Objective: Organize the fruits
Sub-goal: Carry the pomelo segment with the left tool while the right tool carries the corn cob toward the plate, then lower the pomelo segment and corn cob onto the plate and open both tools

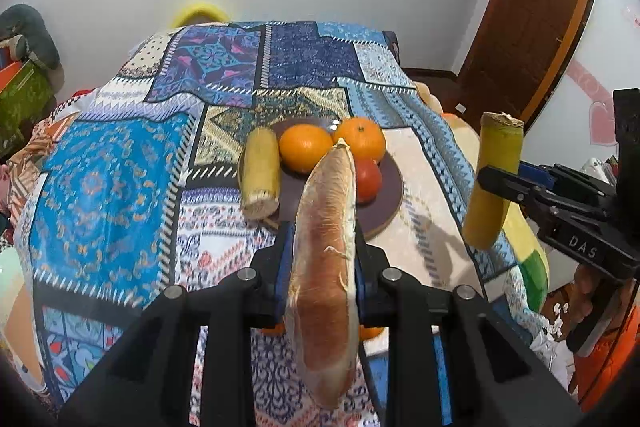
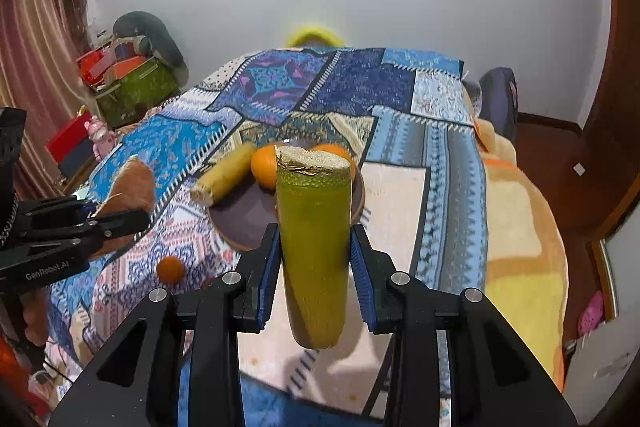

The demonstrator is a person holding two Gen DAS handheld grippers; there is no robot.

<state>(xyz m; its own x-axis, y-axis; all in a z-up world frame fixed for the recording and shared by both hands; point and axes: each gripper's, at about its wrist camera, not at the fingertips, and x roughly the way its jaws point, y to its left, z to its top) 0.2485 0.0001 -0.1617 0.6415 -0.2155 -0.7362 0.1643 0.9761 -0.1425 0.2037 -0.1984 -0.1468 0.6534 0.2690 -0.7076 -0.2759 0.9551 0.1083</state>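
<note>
Above the patterned bed, your left hand-held gripper (image 1: pixel 322 259) pinches a brownish peeled fruit (image 1: pixel 326 267); your right hand-held gripper (image 2: pixel 316 259) clamps a yellow-green cylinder (image 2: pixel 314 243), just short of the plate (image 2: pixel 240 223) of oranges (image 2: pixel 264 163).

Two hand-held grippers are in the room: the left hand-held gripper (image 1: pixel 322 259) and the right hand-held gripper (image 2: pixel 316 251), each carrying one piece.

One brown plate (image 1: pixel 386 195) sits on the patterned bedspread (image 1: pixel 112 163).

On the plate I count two oranges, one at the left (image 1: pixel 305 147) and one behind it to the right (image 1: pixel 362 138), and one red tomato (image 1: pixel 368 181).

A third, smaller orange (image 2: pixel 170 269) lies alone on the bedspread.

Yellow corn-like cobs: two, one leaning on the plate's edge (image 1: pixel 260 173) and one held upright (image 2: pixel 314 247).

One pale, brownish husk-like piece (image 1: pixel 326 267) is held as well.
</note>
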